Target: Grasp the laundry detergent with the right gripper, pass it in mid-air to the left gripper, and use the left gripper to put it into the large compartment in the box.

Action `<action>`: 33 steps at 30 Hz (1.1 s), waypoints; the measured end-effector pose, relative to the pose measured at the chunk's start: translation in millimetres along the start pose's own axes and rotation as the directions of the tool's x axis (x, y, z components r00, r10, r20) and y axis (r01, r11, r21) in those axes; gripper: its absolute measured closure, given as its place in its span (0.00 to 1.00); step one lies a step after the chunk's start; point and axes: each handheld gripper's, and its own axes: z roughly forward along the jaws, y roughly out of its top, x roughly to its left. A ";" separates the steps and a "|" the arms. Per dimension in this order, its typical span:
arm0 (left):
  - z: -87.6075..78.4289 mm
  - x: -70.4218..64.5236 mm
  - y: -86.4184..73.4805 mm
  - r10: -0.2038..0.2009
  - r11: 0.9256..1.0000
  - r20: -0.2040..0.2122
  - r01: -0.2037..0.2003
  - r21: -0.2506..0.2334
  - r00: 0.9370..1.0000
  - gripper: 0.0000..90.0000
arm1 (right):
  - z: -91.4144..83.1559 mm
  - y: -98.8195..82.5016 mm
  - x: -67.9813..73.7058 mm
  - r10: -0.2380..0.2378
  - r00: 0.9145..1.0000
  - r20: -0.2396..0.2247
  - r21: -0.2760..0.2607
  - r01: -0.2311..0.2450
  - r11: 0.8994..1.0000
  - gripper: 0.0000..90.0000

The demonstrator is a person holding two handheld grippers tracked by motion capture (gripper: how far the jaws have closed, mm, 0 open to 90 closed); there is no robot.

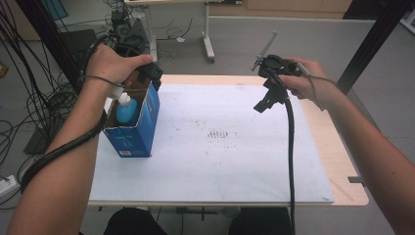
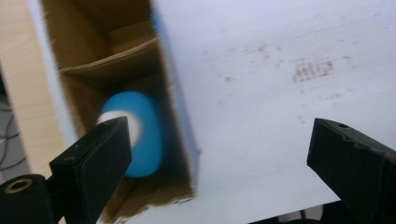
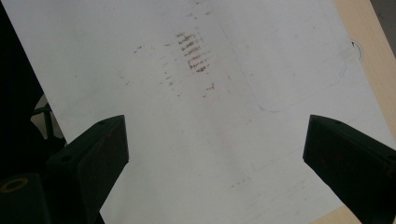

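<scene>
An open-topped blue cardboard box [image 1: 139, 129] stands at the left of the white sheet [image 1: 220, 166]. Inside it a blue bottle with a white cap [image 1: 127, 110] stands upright. My left gripper [image 1: 147, 78] hovers over the box's far end, open with nothing between its jaws. In the left gripper view the bottle [image 2: 147, 144] lies below in the box [image 2: 116, 60], partly behind the left jaw of that gripper [image 2: 219, 140]. My right gripper [image 1: 265, 104] hangs open above the sheet's far right. In its own view the right gripper [image 3: 215, 135] has only marked paper below it.
The white sheet covers most of the wooden table [image 1: 342, 166], with faint brown smudges [image 1: 218, 133] at its middle. Black frame posts [image 1: 372, 44] rise at both far corners. Cables [image 1: 19, 122] lie on the floor at left, and a desk's legs [image 1: 208, 39] stand behind.
</scene>
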 end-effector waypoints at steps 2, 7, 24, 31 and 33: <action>1.1 -7.4 1.6 0.017 1.000 0.012 -0.017 -0.012 1.000 0.07 | 1.4 0.9 0.3 -0.001 1.000 -0.002 0.005 0.001 1.000 0.07; 4.7 -23.1 5.0 0.063 0.998 0.052 -0.062 -0.019 0.997 0.06 | 2.6 2.7 1.5 -0.001 1.000 -0.002 0.009 0.001 1.000 0.07; 45.3 -58.6 10.6 0.106 0.994 0.114 -0.105 -0.016 0.988 0.08 | 3.0 8.1 5.0 -0.009 1.000 -0.002 0.006 0.009 1.000 0.07; 77.7 -62.5 9.6 0.101 0.995 0.093 -0.101 -0.003 0.991 0.09 | 0.9 5.1 3.8 -0.004 1.000 0.002 0.007 0.004 1.000 0.07; 85.3 -63.3 8.5 0.100 0.995 0.104 -0.101 0.002 0.990 0.09 | 0.3 4.5 3.5 -0.005 1.000 0.003 0.008 0.005 1.000 0.07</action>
